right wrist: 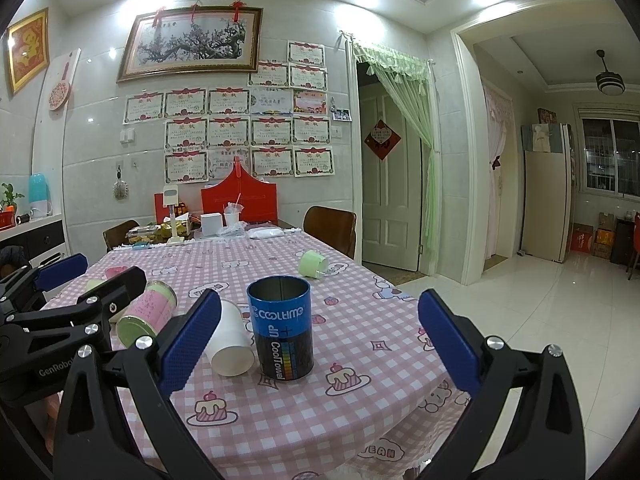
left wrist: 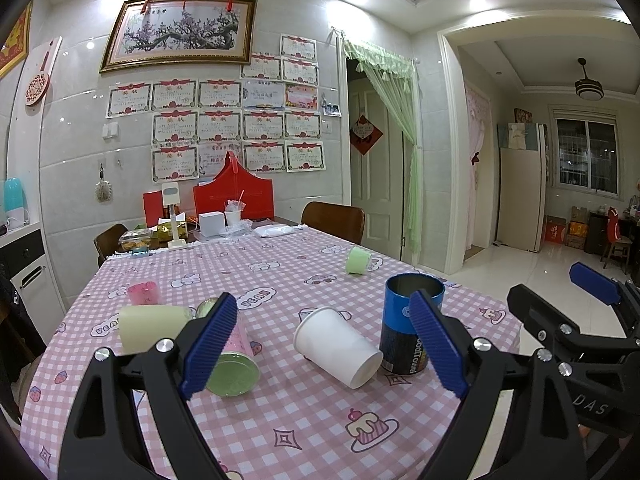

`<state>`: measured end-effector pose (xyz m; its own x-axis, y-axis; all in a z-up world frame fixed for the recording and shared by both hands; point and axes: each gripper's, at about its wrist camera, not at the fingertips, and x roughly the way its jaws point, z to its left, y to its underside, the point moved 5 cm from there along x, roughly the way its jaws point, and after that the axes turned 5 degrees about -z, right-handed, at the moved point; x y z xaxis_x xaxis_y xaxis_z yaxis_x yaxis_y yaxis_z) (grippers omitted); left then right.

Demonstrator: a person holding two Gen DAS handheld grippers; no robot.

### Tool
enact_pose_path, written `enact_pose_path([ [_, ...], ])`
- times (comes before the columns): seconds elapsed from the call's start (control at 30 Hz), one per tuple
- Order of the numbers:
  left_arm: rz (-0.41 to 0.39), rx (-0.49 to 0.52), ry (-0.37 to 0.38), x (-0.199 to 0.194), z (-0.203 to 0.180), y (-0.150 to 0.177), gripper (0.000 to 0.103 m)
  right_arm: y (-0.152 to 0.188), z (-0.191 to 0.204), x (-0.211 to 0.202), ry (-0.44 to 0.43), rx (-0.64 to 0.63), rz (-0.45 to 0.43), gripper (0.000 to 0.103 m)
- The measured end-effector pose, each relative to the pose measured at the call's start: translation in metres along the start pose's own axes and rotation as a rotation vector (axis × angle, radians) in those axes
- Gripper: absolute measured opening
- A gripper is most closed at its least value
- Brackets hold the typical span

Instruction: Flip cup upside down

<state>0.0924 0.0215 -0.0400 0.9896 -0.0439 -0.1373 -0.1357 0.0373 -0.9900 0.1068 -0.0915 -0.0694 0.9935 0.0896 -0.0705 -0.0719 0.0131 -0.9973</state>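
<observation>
I see the checked table (left wrist: 320,420) bearing a blue tin (right wrist: 282,328) upright at twelve o'clock, mouth up, and a white cup (left wrist: 338,346) on its side at its nine. Both my left gripper (left wrist: 326,344) and right gripper (right wrist: 320,346) gape wide, empty. Which cup needs inverting is unclear; I'd judge the approach stage.

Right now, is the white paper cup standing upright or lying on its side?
On its side. The white paper cup lies on the checked tablecloth beside the upright blue can, its open mouth facing the wall in the left wrist view.
</observation>
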Motion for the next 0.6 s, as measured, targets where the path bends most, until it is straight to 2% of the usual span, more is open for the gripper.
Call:
enact_pose_path([
  [0.33, 0.008, 0.004, -0.007, 0.003, 0.000, 0.001, 0.087, 0.004, -0.004, 0.004, -0.005, 0.007, 0.012, 0.095],
  [0.6, 0.047, 0.009, -0.027, 0.025, -0.005, 0.010, 0.087, 0.014, -0.007, 0.019, 0.005, 0.004, 0.050, 0.095],
])
